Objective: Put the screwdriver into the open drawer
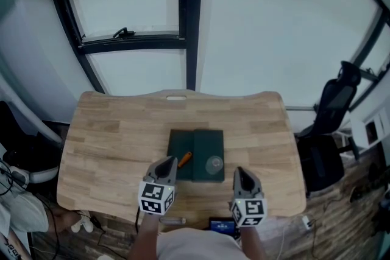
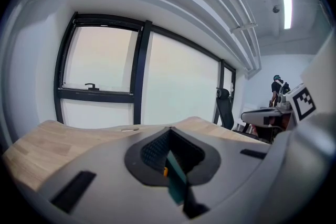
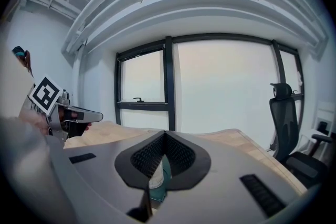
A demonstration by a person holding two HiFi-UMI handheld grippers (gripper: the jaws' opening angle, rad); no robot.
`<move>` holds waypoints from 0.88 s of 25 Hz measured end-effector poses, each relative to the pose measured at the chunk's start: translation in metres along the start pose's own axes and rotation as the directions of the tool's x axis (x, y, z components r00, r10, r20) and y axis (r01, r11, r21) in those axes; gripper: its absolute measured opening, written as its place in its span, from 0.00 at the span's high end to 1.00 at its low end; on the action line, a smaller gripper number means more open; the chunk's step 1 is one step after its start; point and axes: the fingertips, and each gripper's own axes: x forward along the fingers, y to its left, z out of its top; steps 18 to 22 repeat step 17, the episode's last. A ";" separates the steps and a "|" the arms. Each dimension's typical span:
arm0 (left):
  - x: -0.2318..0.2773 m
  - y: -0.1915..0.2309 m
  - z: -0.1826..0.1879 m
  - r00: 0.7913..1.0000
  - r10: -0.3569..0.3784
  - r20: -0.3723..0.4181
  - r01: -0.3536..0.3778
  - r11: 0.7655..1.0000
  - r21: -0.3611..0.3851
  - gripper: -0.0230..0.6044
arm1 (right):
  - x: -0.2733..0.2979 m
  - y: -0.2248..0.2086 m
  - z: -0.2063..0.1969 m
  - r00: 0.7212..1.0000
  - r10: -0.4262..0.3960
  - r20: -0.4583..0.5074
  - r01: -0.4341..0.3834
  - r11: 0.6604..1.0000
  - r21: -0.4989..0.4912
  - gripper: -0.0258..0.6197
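Observation:
A dark green box [image 1: 196, 146] lies in the middle of the wooden desk [image 1: 109, 143]. The screwdriver's orange handle [image 1: 184, 159] rests on the box's front left part, and a clear round thing [image 1: 214, 164] sits on its front right. My left gripper [image 1: 169, 162] hovers just in front of the handle with its jaws together and nothing between them. To the right, my right gripper [image 1: 239, 172] is also shut and empty, near the box's front right corner. A speck of the orange handle [image 2: 165, 171] shows through the left gripper [image 2: 169, 129]. No open drawer can be made out.
A black office chair [image 1: 332, 112] stands off the desk's right side. A window with a black handle [image 1: 124, 32] lies beyond the far edge. A small device with a blue screen [image 1: 221, 226] sits at the desk's front edge. A person [image 2: 276, 89] stands far off.

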 end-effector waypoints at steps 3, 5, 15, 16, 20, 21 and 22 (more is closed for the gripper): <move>0.001 0.000 0.001 1.000 -0.005 0.003 0.005 1.000 -0.002 0.96 | 0.001 -0.001 -0.001 1.000 0.006 0.009 -0.006 0.999 0.047 0.96; 0.001 0.001 0.003 1.000 -0.004 0.009 0.004 1.000 -0.008 0.96 | 0.000 -0.002 -0.001 1.000 0.007 0.010 -0.007 0.999 0.054 0.96; 0.006 0.004 -0.001 1.000 -0.005 -0.022 0.005 1.000 -0.004 0.96 | 0.003 -0.002 -0.004 1.000 0.006 -0.006 -0.006 0.998 0.055 0.96; 0.007 0.005 -0.002 1.000 -0.005 -0.027 0.005 1.000 -0.003 0.96 | 0.003 -0.002 -0.005 1.000 0.007 -0.008 -0.006 0.999 0.054 0.96; 0.008 0.005 -0.003 1.000 -0.004 -0.031 0.004 1.000 -0.001 0.96 | 0.004 -0.001 -0.005 1.000 0.007 -0.009 -0.007 0.999 0.053 0.96; 0.008 0.005 -0.003 1.000 -0.004 -0.031 0.004 1.000 -0.001 0.96 | 0.004 -0.001 -0.005 1.000 0.007 -0.009 -0.007 0.999 0.053 0.96; 0.008 0.005 -0.003 1.000 -0.004 -0.031 0.004 1.000 -0.001 0.96 | 0.004 -0.001 -0.005 1.000 0.007 -0.009 -0.007 0.999 0.053 0.96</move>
